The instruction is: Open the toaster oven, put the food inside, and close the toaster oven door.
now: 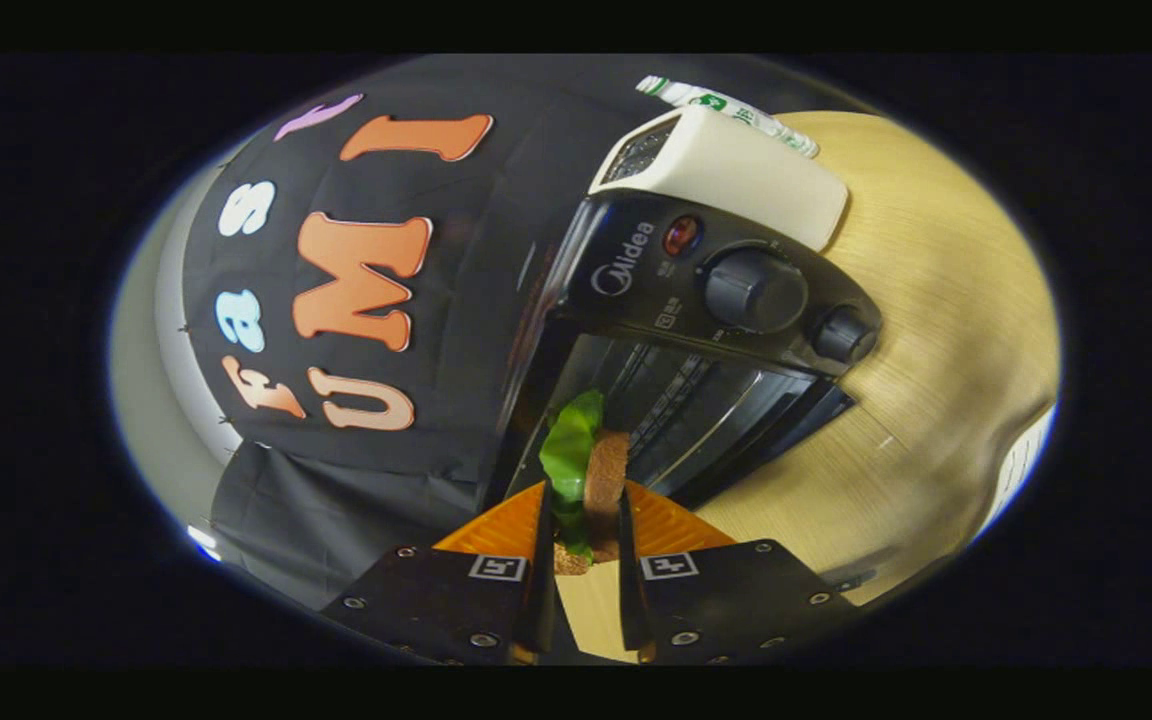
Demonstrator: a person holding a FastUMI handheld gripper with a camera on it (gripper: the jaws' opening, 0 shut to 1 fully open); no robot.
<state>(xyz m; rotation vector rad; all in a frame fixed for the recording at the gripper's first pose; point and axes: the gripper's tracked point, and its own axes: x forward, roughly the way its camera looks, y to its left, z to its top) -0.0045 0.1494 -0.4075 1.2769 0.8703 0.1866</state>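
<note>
Clamped on a sandwich of bread and lettuce, my claw holds it just ahead of the open toaster oven, above the wooden table.

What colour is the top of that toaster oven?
Cream-white top, black front; seen in the gripper view.

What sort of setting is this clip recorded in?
Likely a staged kitchen booth: a toaster oven stands open on a wooden table against a black cloth wall. The tool grips a sandwich.
</note>
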